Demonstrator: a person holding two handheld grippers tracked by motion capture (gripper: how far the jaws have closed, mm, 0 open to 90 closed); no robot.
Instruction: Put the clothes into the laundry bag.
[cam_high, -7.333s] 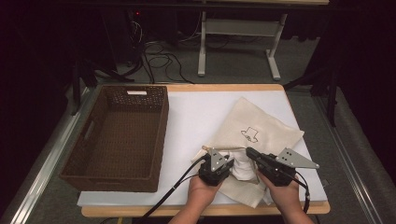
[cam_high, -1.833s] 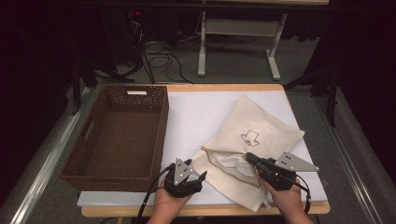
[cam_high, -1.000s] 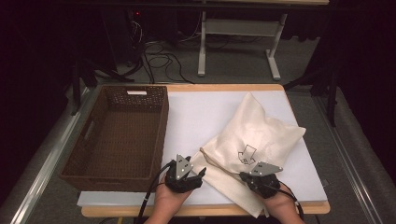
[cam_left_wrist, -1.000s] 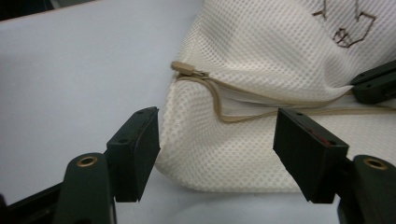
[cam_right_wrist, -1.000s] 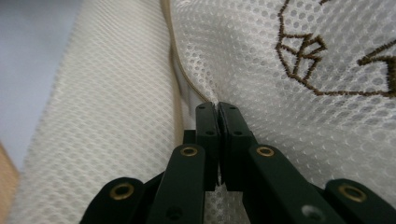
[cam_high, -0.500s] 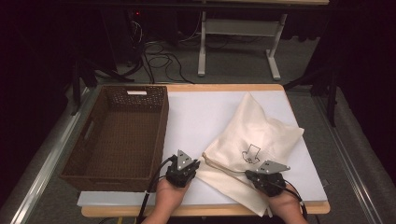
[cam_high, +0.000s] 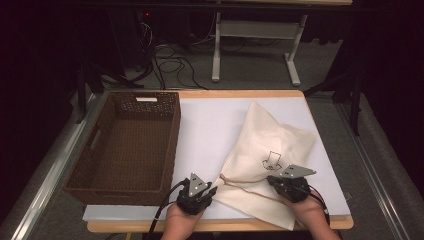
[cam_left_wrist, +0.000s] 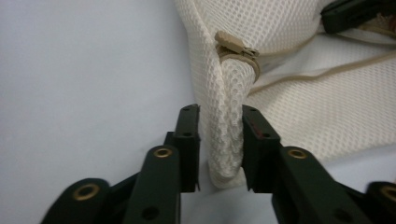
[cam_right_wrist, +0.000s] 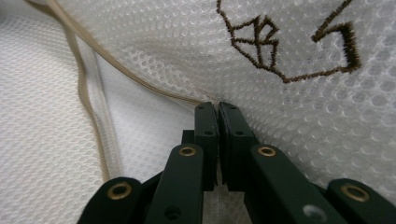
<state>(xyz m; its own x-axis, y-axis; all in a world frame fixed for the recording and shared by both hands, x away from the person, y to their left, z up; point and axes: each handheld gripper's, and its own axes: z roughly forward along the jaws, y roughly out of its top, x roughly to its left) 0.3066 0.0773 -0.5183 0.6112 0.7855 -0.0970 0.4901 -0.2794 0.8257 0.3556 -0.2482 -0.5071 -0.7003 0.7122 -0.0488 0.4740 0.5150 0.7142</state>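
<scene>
The left claw (cam_left_wrist: 219, 144) has just been opening; its jaws flank the mesh laundry bag's (cam_left_wrist: 327, 116) rolled corner. The right claw (cam_right_wrist: 217, 109) is clamped on the bag's zipper edge.

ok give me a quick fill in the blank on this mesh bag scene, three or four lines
1. The brown wicker basket stands to the ____ of the mesh bag in the high view.
2. The right gripper is ____ on the bag's mesh, just under the embroidered logo.
3. The left gripper has a rolled ____ of the bag between its jaws, below the tan zipper pull.
4. The inside of the basket is ____.

Missing words: left; shut; corner; empty
</scene>
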